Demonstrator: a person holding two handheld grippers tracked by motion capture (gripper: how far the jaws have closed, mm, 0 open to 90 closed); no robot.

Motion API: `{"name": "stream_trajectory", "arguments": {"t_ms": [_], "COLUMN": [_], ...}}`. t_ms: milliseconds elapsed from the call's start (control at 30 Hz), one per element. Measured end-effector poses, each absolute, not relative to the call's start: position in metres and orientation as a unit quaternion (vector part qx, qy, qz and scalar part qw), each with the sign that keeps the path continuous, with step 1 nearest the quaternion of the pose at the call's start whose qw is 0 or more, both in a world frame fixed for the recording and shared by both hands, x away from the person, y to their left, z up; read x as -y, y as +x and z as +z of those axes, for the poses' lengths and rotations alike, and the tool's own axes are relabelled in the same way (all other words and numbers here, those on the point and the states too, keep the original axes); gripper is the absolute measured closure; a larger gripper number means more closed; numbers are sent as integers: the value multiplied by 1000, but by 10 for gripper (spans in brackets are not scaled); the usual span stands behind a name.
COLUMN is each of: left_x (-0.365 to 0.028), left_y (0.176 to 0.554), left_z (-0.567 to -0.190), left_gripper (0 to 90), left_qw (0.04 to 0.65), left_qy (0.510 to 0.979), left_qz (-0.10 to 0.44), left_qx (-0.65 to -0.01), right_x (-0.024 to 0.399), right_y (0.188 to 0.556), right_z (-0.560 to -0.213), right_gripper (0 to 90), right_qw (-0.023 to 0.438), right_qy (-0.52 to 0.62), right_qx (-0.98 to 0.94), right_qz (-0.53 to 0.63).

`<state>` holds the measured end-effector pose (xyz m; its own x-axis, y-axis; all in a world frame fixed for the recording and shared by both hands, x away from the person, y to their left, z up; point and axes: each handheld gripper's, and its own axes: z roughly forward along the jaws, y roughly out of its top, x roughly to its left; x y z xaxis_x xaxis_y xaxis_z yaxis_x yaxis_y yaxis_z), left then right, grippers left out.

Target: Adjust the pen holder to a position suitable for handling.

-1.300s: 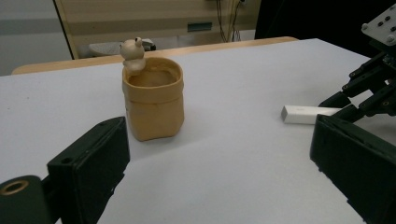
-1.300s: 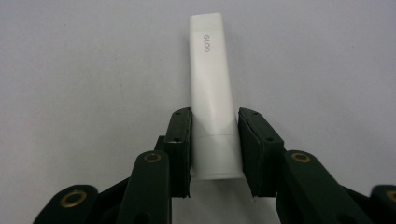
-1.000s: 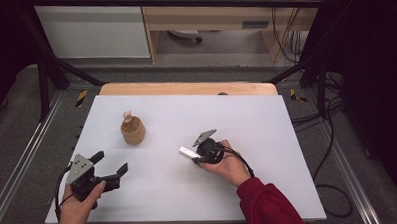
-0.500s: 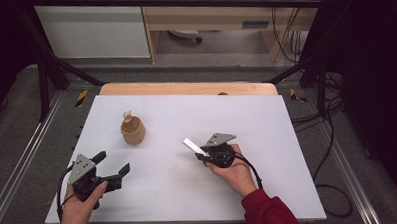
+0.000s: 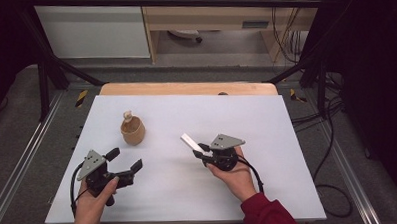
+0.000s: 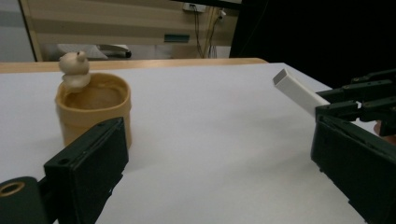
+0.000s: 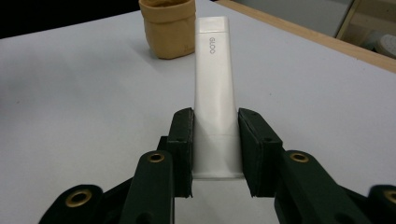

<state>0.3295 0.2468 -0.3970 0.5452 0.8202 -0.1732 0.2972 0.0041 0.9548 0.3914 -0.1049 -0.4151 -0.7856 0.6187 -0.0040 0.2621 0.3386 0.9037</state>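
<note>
White tube (image 7: 215, 93) is sitting clamped between the two black jaws of the right tongs (image 5: 204, 152), its flat crimped end lying back between the pads and its capped end pointing away from the hand. In the high view the tube (image 5: 190, 141) is sticking out up and to the left of the right tongs, raised off the white counter (image 5: 267, 119), roughly midway between the counter's left and right edges and a little nearer its near edge than its far one. The right hand (image 5: 236, 178) is wrapping the body of the tongs from below, a red sleeve (image 5: 267, 217) trailing off toward the near edge.

Left tongs (image 5: 124, 162) are standing released, jaws spread wide with nothing between them, hovering near the near left corner of the counter in the left hand (image 5: 97, 195). In the left gripper view the two jaws are framing the scene well apart.

Beyond the left tongs, toward the far left part of the counter, a small tan pouch (image 5: 132, 132) is standing upright with a pale, knobbly thing (image 6: 74, 70) resting on its rim. The pouch is well apart from the tube, and the tube's capped end is pointing roughly toward it.
</note>
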Motion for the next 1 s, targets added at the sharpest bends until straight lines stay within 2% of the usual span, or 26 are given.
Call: {"name": "stream_trajectory", "arguments": {"t_ms": [333,467,800,1000], "left_x": [-223,-214,-193,-181], "left_y": [352,359,370,373], "left_z": [-381,-378,-364,-365], "left_gripper": [39,36,36,36], "left_qw": [592,605,609,614], "left_qy": [666,662,666,666], "left_qz": [211,187,180,153], "left_qx": [-401,-402,-392,-395], "right_x": [99,101,97,93], "right_y": [383,382,380,376], "right_z": [-407,-405,-403,-400], "right_gripper": [673,672,673,672], "right_qw": [185,190,196,207], "right_qy": [269,273,269,258], "right_qx": [-785,-780,-777,-775], "right_qz": [526,530,535,538]}}
